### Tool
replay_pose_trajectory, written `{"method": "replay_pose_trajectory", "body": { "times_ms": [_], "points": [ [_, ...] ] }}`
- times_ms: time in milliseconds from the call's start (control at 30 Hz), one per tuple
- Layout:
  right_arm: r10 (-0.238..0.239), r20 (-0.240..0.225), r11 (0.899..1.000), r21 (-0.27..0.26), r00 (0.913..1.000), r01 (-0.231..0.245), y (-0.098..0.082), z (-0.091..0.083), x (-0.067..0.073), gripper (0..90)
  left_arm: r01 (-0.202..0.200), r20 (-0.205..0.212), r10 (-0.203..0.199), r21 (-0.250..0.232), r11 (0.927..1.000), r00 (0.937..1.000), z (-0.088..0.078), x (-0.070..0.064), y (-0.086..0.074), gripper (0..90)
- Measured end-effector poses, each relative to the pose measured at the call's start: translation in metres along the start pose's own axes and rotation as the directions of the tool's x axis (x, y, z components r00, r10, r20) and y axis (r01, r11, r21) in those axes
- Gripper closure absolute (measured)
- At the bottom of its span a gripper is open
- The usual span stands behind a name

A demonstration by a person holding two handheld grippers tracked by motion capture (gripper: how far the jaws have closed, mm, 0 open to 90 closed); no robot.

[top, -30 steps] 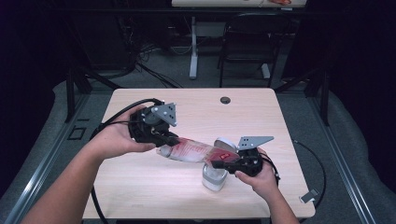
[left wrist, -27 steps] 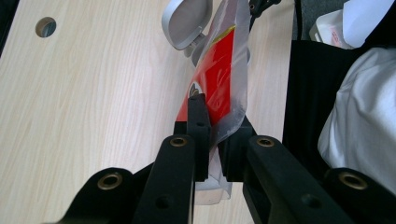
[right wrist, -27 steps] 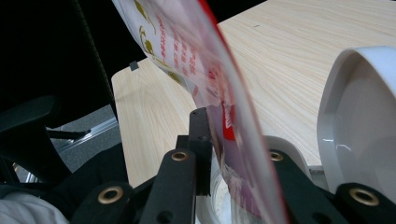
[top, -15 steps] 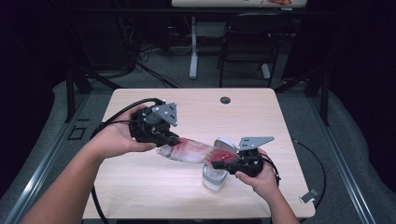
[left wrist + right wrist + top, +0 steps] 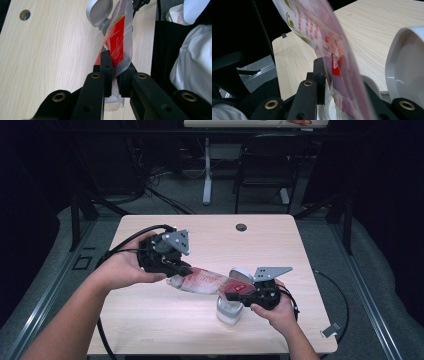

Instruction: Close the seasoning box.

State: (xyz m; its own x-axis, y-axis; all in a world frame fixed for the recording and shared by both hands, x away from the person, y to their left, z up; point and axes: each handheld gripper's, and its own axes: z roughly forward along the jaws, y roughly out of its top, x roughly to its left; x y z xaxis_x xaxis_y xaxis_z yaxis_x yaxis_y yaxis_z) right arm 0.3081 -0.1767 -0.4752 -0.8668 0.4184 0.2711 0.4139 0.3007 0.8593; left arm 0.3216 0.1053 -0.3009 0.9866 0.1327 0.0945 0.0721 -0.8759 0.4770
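While both grippers pinch the red-and-clear pouch (image 5: pixel 207 281), it hangs stretched over the white canister (image 5: pixel 230 310): left gripper (image 5: pixel 182 269) jaws closed on the far end, right gripper (image 5: pixel 235 294) jaws closed on the end above the canister's mouth. Risk: uneven tilt or slipping film could spill contents onto the worktop (image 5: pixel 165 320).

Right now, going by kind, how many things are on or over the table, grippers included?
Grippers: 2, left gripper and right gripper, both shut on the bag
Red and clear plastic bag: 1
White container with its lid flipped open: 1
Total: 4
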Motion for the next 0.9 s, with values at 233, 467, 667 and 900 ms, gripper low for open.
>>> {"method": "replay_pose_trajectory", "body": {
  "times_ms": [233, 467, 667, 900],
  "points": [
    [0.0, 0.005, 1.0, -0.008, 1.0, 0.0, 0.0005, -0.0003, -0.0001, 82.5, -0.003, 0.001, 0.003, 0.001, 1.0, 1.0, -0.0012, 0.0001, 0.0012, 85.0],
    [0.001, -0.016, 1.0, 0.005, 0.9999, -0.001, 0.0002, -0.0002, 0.0003, 82.6, -0.001, 0.007, 0.001, -0.003, 1.0, 1.0, -0.0011, 0.0007, 0.0005, 85.0],
    [0.003, -0.025, 1.0, 0.01, 0.9997, -0.003, -0.0003, -0.0008, 0.0011, 82.8, -0.002, 0.008, 0.002, -0.003, 1.0, 1.0, -0.0008, 0.0012, 0.0007, 85.0],
    [0.001, -0.023, 1.0, 0.013, 0.9997, -0.001, -0.0005, -0.0043, 0.0015, 82.8, -0.008, 0.008, 0.008, -0.015, 0.9999, 0.9999, 0.0004, 0.0014, 0.0024, 85.0]
  ]
}}
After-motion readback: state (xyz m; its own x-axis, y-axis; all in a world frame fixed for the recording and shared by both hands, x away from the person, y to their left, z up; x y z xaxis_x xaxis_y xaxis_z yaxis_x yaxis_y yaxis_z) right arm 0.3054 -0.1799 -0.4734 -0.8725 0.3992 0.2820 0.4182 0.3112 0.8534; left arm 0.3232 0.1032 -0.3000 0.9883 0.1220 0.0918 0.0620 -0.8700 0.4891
